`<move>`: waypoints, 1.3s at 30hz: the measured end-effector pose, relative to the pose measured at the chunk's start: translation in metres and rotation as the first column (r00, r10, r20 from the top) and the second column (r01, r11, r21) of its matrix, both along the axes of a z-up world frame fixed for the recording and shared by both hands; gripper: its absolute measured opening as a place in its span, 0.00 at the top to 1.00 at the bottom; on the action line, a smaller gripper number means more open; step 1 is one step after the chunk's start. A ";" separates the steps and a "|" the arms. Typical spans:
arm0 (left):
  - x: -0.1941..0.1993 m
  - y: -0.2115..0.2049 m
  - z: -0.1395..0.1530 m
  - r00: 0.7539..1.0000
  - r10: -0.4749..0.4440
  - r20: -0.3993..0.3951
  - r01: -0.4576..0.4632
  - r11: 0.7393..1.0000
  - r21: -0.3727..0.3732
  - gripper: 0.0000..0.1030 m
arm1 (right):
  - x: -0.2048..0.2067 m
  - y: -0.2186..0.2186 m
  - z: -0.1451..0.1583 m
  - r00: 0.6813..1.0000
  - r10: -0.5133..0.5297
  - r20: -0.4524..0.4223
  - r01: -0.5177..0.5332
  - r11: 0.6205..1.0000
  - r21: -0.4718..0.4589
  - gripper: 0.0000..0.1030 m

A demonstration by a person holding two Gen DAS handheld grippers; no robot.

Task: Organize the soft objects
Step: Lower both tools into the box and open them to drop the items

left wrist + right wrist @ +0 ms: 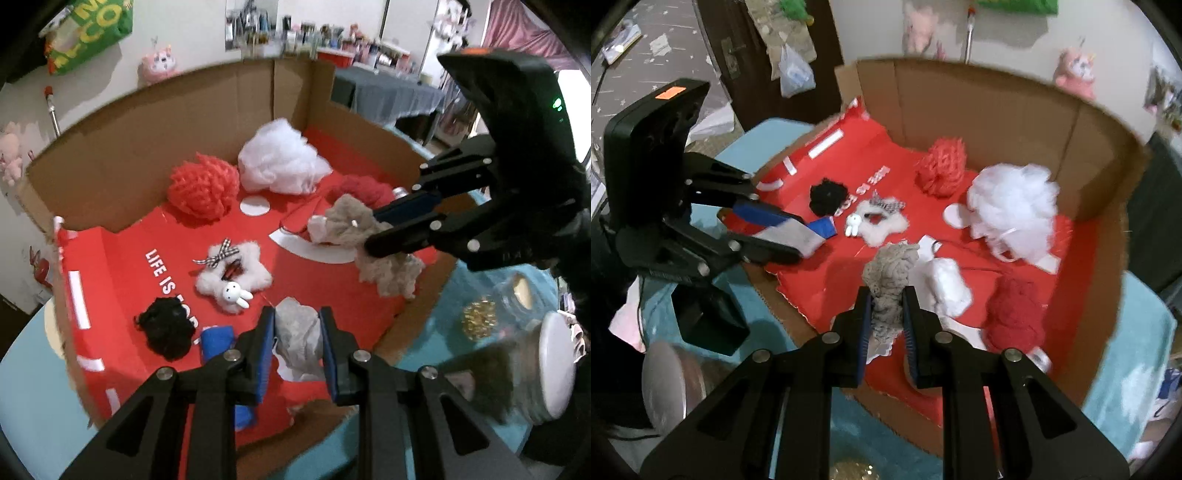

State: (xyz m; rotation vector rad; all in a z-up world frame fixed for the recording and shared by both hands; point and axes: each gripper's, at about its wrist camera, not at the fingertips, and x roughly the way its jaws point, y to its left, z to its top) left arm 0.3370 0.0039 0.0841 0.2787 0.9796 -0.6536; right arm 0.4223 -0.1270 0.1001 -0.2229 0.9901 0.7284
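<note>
My left gripper point(297, 325) is shut on a pale grey fluffy cloth point(299, 339) and holds it above the near edge of the cardboard box point(110, 162). It also shows in the right wrist view point(798, 240). My right gripper point(884, 301) is shut on a beige fuzzy piece point(890, 277), seen from the left wrist too point(354, 229), held over the box's red floor. In the box lie a red mesh pouf point(203, 190), white stuffing point(282, 157), a dark red yarn wad point(1015, 314), a white furry star with a bunny point(232, 275), a black scrunchie point(166, 328) and a blue cloth point(216, 341).
The box sits on a teal surface point(461, 295). A glass jar point(524, 295), gold beads point(480, 317) and a white lid point(554, 362) lie to the right of the box. A small white fluffy piece point(947, 286) lies near my right gripper.
</note>
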 end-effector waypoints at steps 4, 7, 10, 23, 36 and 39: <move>0.011 -0.007 -0.008 0.999 -0.008 -0.045 0.008 1.000 0.004 0.75 | 0.016 0.012 -0.015 0.998 0.007 -0.060 -0.010 0.999 -0.042 0.84; 0.015 -0.012 -0.011 0.998 -0.018 -0.062 0.019 1.000 0.015 0.75 | 0.023 0.018 -0.020 0.995 0.022 -0.097 -0.026 0.999 -0.040 0.83; 0.019 -0.016 -0.015 0.997 -0.025 -0.076 0.027 0.999 0.023 0.75 | 0.029 0.023 -0.026 0.990 0.029 -0.140 -0.035 0.999 -0.035 0.83; 0.025 -0.026 -0.026 0.996 -0.022 -0.089 0.027 0.998 0.056 0.68 | 0.039 0.027 -0.036 0.984 0.003 -0.177 -0.016 0.998 -0.068 0.83; 0.005 -0.002 -0.005 0.998 0.019 -0.054 -0.020 1.000 -0.014 0.46 | 0.033 0.024 -0.032 0.986 -0.031 -0.164 0.019 0.997 -0.077 0.73; -0.006 0.005 0.004 0.998 0.043 -0.038 -0.045 0.998 -0.035 0.43 | 0.030 0.023 -0.029 0.988 -0.051 -0.143 0.040 0.996 -0.080 0.37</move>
